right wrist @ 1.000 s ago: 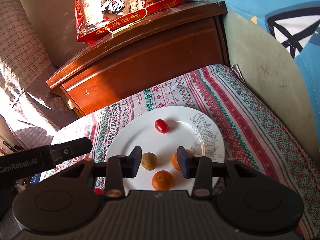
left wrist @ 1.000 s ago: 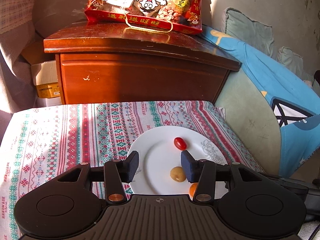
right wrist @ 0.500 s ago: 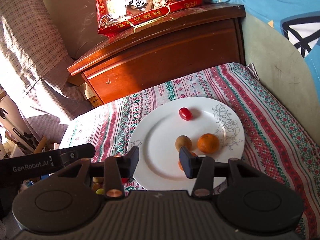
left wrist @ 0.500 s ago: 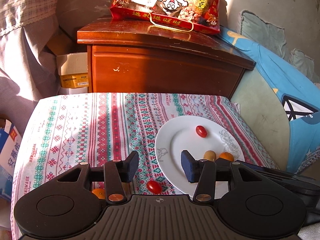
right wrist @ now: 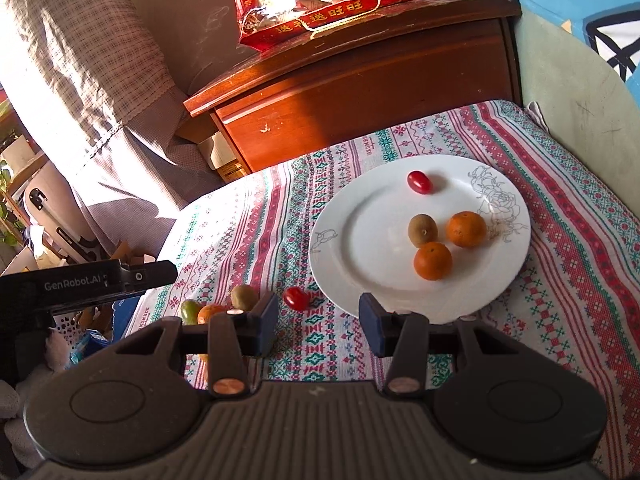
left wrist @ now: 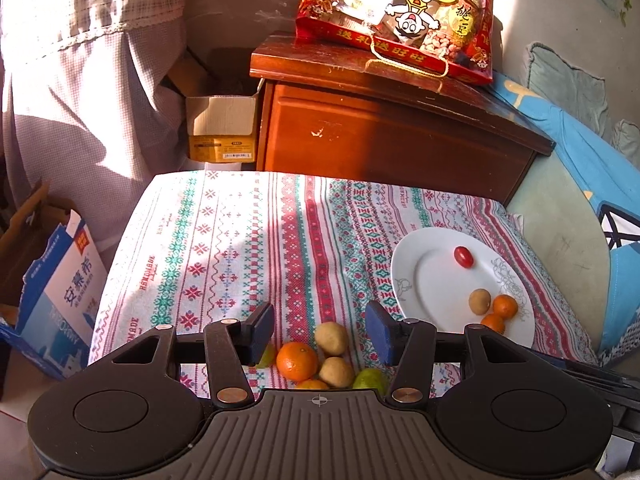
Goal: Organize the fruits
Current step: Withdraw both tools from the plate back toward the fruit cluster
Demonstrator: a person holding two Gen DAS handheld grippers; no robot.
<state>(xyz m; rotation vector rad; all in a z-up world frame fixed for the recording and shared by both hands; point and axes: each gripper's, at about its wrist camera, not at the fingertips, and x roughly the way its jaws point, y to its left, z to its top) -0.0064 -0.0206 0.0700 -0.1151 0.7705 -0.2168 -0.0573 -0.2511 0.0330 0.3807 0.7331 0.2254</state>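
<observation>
Two handheld grippers hover over a patterned tablecloth [left wrist: 248, 240] where fruit is being sorted onto a white plate [right wrist: 360, 240]. In the right wrist view the plate fills the centre right of the frame and carries a cherry tomato [right wrist: 419, 181] near its far rim, a brown kiwi [right wrist: 422, 230] and two mandarins [right wrist: 466, 229] clustered just beside it. A second cherry tomato [right wrist: 296, 298] lies on the cloth just off the plate's near-left rim. The right gripper [right wrist: 318, 322], low in the frame, stands released, nothing between its blue pads [right wrist: 370, 330]. The left gripper's body enters at the left edge of that view.

In the left wrist view, the left gripper [left wrist: 320, 330] sits low at centre, its jaws opening and empty, above a loose pile of fruit on the cloth: a mandarin [left wrist: 297, 361], two pale brown kiwis [left wrist: 331, 338] and a green fruit [left wrist: 370, 378] partly hidden by the gripper. The plate lies at the right of this frame.

Behind the cloth stands a wooden cabinet [left wrist: 380, 140] topped by a red snack bag [left wrist: 400, 20].
</observation>
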